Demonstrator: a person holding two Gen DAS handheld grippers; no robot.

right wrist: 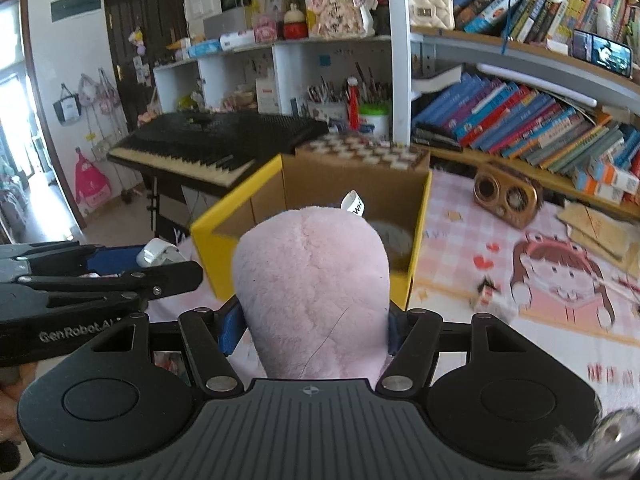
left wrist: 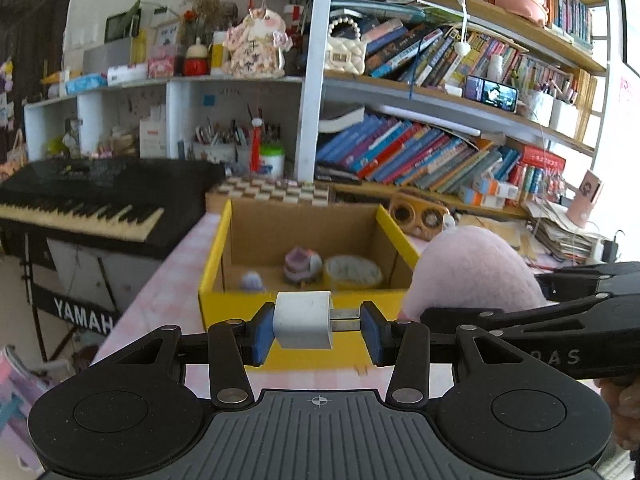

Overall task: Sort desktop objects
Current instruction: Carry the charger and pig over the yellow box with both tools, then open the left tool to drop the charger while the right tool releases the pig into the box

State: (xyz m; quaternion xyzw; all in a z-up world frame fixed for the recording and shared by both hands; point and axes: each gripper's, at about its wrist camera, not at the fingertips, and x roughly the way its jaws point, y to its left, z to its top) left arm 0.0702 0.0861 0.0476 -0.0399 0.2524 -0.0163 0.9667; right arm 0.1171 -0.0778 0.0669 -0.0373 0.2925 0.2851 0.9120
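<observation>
Your left gripper (left wrist: pixel 316 327) pinched a white plug (left wrist: pixel 304 326) just before the box (left wrist: pixel 304 304); your right gripper (right wrist: pixel 316 320) squeezed a pink plush (right wrist: pixel 316 292) beside it. Next, each needed carrying over the rim and releasing.

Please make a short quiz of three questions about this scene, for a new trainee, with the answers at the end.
1. True or false: the left gripper holds a white charger plug.
2. What does the right gripper hold? A) a book B) a pink plush toy C) a tape roll
3. Fill in: the yellow cardboard box stands on the desk beside a black ______.

Key: 1 true; 2 B; 3 keyboard (piano).
</observation>
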